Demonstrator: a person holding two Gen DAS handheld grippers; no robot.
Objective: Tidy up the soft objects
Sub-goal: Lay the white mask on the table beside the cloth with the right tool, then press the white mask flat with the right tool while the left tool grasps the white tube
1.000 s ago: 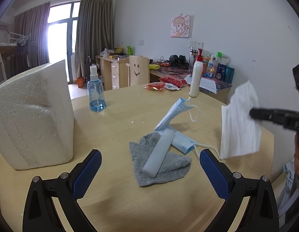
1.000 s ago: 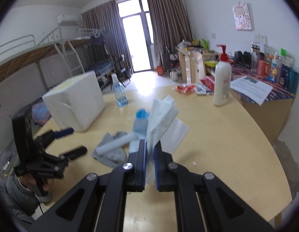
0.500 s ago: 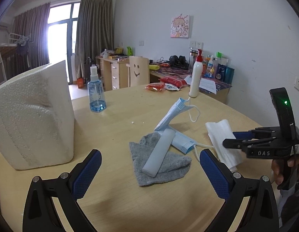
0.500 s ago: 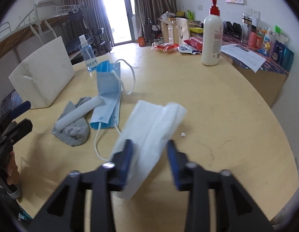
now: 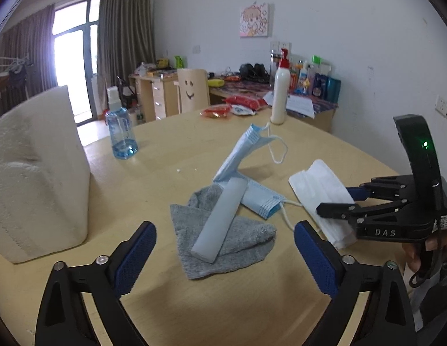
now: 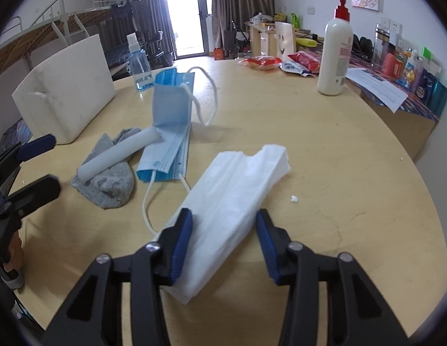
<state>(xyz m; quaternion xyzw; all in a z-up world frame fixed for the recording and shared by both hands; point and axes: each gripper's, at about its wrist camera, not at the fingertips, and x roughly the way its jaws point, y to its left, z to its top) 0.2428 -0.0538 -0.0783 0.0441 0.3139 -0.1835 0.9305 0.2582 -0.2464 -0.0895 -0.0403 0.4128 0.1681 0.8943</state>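
The right hand-held gripper (image 6: 223,239) has its blue-padded fingers spread apart, straddling the near end of the folded white tissue (image 6: 237,199), which lies flat on the round pale wooden table (image 6: 353,173) near its front edge. The left gripper (image 5: 223,256) is also wide apart, holding nothing, low over the crumpled grey cloth (image 5: 223,245). A pale plastic tube (image 5: 223,222) rests across that cloth and against the blue pleated face mask (image 6: 171,127), part of which stands up. Bare tabletop stretches right of the tissue toward the white pump bottle (image 6: 336,54); a white foam block (image 6: 64,95) stands at the left edge.
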